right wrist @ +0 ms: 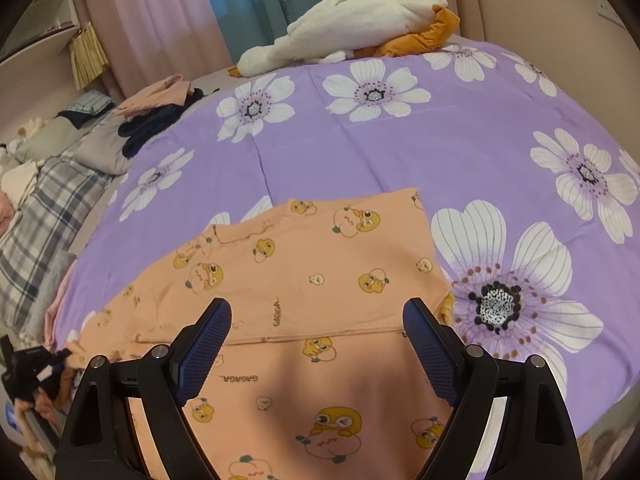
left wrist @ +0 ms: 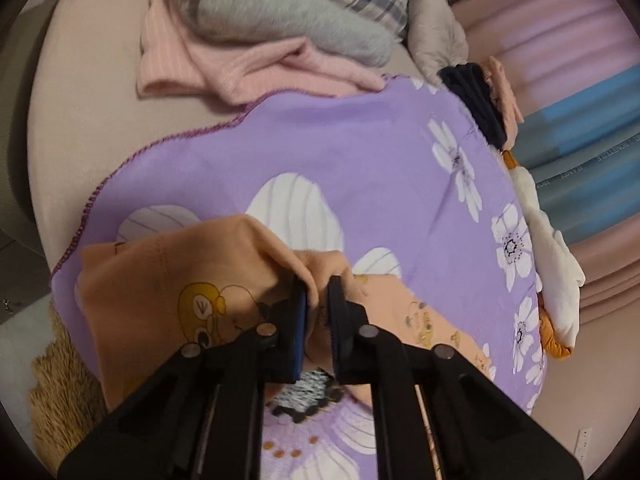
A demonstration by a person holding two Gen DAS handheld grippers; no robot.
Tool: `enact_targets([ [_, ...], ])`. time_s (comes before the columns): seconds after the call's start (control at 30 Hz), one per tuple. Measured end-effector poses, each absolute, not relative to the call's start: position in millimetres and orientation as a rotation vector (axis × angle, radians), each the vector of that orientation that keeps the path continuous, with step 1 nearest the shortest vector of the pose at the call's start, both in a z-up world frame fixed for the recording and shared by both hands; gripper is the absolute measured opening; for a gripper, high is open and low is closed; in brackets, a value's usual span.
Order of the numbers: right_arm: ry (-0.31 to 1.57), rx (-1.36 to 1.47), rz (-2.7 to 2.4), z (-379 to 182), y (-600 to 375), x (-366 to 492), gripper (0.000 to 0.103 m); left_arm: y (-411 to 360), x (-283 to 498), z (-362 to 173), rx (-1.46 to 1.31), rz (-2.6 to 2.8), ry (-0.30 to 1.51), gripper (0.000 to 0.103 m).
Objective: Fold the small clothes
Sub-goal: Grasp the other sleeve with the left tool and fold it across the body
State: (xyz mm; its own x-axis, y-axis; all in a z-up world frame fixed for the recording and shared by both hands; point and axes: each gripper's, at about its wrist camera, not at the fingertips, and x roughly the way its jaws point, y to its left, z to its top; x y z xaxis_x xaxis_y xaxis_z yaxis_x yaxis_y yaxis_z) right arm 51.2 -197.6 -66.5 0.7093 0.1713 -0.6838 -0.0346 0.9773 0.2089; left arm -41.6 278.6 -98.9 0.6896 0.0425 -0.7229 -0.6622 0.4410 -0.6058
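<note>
The left claw [left wrist: 318, 296] was pinched shut on a bunched edge of the soft peach cotton garment printed with yellow cartoon chicks [right wrist: 304, 280], which lay on the purple flowered bedspread [right wrist: 400, 148]. The right claw [right wrist: 318, 316] hovered above it, jaws wide and empty. Light, limp fabric; best gripped at corners or hems, I'd say.

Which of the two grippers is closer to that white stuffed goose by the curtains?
Hard to say. White goose lies across the purple sheet from the open right gripper; left gripper pinches the orange garment.
</note>
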Motion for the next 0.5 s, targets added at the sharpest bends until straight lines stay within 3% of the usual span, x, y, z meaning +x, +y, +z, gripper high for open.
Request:
enact_targets([
  [0.3,0.771,0.219,0.108,-67,-205,52,0.087,244,-20,-25,-0.941,0.311,0.563,0.009],
  [0.5,0.759,0.226,0.110,-64,-209,50,0.087,181,24,1,-0.839,0.091,0.593,0.009],
])
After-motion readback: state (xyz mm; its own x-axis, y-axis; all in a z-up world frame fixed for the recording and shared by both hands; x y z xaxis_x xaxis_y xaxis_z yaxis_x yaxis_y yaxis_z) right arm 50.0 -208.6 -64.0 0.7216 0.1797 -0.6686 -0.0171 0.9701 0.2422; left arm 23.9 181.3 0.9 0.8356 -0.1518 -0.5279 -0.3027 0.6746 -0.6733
